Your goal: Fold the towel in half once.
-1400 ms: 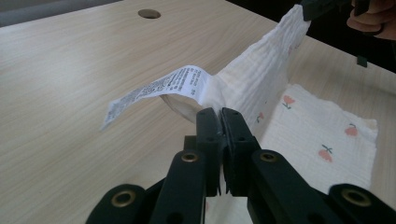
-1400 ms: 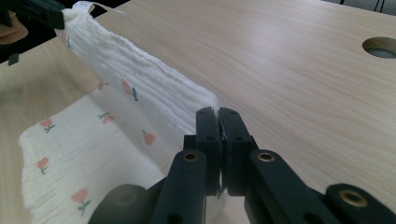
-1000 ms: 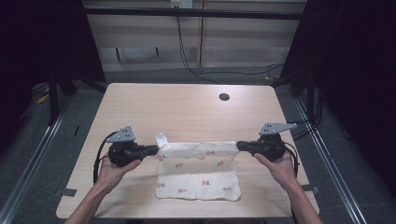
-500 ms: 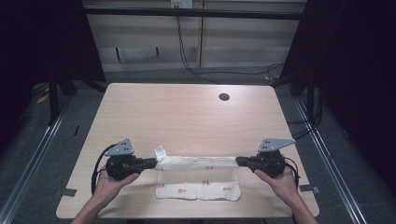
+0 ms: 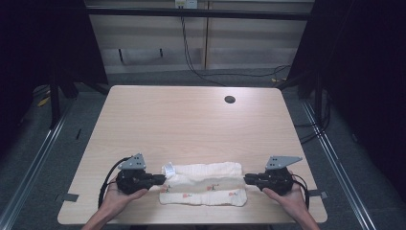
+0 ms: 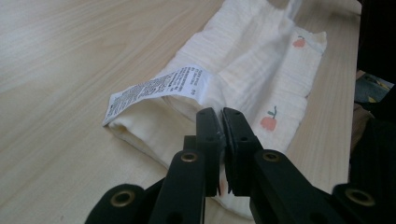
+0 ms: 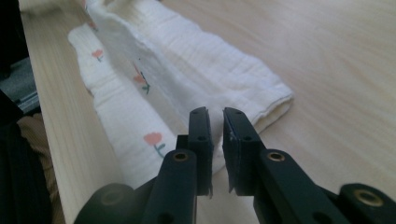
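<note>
A cream cloth (image 5: 203, 184) printed with small red fruit lies folded into a long band near the table's front edge. A white care label (image 6: 154, 88) sticks out at its left end. My left gripper (image 5: 163, 179) is low at that end, shut on a thin fold of the cloth (image 6: 243, 60), which is pinched between the pads (image 6: 220, 114). My right gripper (image 5: 246, 179) is at the cloth's right end. Its jaws have just been opening and now stand a little apart (image 7: 214, 114), with the cloth's edge (image 7: 196, 70) lying under and just past them.
The pale wooden table (image 5: 191, 124) has a round cable hole (image 5: 230, 99) at the back right. Its front edge runs just behind both hands. Dark floor, metal rails and cables surround the table.
Both hands came down and toward the front edge, laying the cloth's raised edge over the rest into a narrower band. The right jaws parted slightly.
</note>
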`<state>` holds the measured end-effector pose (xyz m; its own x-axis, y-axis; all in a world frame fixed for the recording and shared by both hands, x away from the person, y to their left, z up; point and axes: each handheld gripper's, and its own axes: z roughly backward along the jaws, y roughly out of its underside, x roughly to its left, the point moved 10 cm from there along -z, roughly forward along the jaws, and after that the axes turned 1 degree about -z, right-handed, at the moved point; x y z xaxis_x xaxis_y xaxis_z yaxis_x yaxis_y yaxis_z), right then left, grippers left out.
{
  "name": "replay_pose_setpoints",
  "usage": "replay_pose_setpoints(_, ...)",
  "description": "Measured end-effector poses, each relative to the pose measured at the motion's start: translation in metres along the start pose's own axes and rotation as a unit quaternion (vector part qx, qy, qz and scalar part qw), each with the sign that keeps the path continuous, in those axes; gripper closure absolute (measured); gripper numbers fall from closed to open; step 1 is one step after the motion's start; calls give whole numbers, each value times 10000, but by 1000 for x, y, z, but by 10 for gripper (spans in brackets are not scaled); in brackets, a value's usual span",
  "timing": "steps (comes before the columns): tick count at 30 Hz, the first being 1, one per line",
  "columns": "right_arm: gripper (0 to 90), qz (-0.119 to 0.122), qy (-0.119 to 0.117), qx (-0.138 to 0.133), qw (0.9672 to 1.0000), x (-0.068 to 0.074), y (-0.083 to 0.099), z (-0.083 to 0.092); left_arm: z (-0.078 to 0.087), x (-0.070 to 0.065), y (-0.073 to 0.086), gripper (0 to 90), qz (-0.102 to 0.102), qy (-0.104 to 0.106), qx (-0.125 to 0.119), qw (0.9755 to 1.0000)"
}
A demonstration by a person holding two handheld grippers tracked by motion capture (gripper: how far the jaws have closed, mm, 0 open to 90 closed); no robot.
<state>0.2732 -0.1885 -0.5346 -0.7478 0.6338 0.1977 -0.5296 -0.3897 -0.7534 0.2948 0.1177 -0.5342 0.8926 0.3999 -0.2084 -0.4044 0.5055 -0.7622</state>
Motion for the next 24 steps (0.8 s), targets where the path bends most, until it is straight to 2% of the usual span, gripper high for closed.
replay_pose_setpoints(2,807,46,-43,105,9999,4,4,-2,-2,-1,5,852,-80,-23,125,9999)
replay_pose_setpoints(5,811,33,-90,110,9999,7,5,-3,-2,-4,7,843,-31,99,124,9999)
replay_pose_setpoints(9,805,41,-125,130,9998,11,4,-6,-3,-8,13,812,-38,106,290,9995)
replay_pose_setpoints(11,803,65,-113,147,9998,12,4,-8,-1,-10,13,796,-31,131,279,9995)
replay_pose_setpoints(12,785,45,-101,126,9999,11,3,-9,0,-12,13,756,4,176,250,9995)
replay_pose_setpoints(16,769,5,-16,120,9999,7,2,-9,5,-17,14,724,-12,234,203,9995)
replay_pose_setpoints(19,752,-45,87,107,9999,2,1,-10,8,-11,15,689,59,113,181,9998)
replay_pose_setpoints(22,727,-102,227,131,9996,-4,0,-13,13,-3,10,673,125,44,34,9999)
replay_pose_setpoints(24,706,-130,239,135,9995,-6,-2,-16,17,6,9,674,262,-70,-82,9996)
